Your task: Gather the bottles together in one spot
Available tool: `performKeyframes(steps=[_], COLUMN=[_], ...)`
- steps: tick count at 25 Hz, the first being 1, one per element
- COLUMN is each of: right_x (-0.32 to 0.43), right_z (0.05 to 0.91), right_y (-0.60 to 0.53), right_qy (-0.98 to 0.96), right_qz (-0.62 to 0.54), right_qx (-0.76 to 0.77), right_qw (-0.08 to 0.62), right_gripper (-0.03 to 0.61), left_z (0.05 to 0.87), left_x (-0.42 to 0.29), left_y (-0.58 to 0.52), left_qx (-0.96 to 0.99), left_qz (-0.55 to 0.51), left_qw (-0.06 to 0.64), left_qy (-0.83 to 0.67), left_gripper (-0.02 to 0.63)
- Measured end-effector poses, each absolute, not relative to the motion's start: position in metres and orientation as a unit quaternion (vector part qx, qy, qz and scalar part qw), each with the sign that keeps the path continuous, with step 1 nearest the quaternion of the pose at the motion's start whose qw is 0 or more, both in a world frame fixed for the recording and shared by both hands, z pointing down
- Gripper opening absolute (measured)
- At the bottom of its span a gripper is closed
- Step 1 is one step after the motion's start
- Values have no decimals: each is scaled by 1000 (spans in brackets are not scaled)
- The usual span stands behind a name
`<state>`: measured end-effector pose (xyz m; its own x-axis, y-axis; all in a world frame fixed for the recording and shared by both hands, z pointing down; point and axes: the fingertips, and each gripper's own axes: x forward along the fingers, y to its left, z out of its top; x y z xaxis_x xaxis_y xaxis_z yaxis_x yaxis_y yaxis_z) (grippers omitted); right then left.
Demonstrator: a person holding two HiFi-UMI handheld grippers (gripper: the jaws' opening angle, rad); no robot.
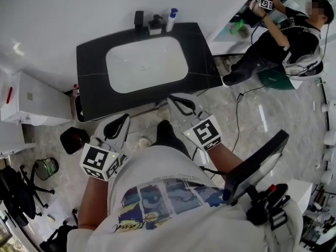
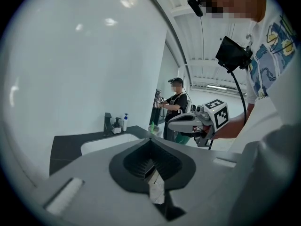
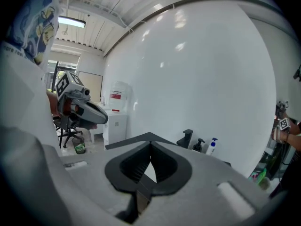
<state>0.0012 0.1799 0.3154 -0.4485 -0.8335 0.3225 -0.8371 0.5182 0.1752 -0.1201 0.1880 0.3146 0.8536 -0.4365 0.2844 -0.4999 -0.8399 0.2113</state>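
At the back edge of the black counter (image 1: 199,56), beside the black faucet (image 1: 138,19), stand two bottles. One is a black pump bottle (image 1: 155,24), the other a white bottle with a blue cap (image 1: 171,20). Both also show far off in the left gripper view, the pump bottle (image 2: 117,125) and white bottle (image 2: 125,122), and in the right gripper view, the pump bottle (image 3: 199,145) and white bottle (image 3: 212,146). My left gripper (image 1: 124,119) and right gripper (image 1: 173,98) hover in front of the counter, near my body. Both are shut and hold nothing.
A white sink basin (image 1: 147,64) fills the counter's middle. A white cabinet (image 1: 26,98) stands at the left, with a bin (image 1: 47,167) and an office chair (image 1: 21,193) on the floor. Another person (image 1: 283,33) works at the upper right. A black screen (image 1: 257,164) hangs by my right side.
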Motion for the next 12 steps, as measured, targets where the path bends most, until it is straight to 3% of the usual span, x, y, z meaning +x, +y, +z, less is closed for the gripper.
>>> performKeyframes(steps=[12], right_x=[0], right_z=[318], right_y=[177], right_qy=[-856], right_qz=[2], right_qx=[480], right_qw=[193], right_gripper=[0], left_z=[319], left_x=[-110], left_y=[187], left_qx=[953], left_qz=[119], left_qw=[142], left_qy=[-239], left_gripper=[3])
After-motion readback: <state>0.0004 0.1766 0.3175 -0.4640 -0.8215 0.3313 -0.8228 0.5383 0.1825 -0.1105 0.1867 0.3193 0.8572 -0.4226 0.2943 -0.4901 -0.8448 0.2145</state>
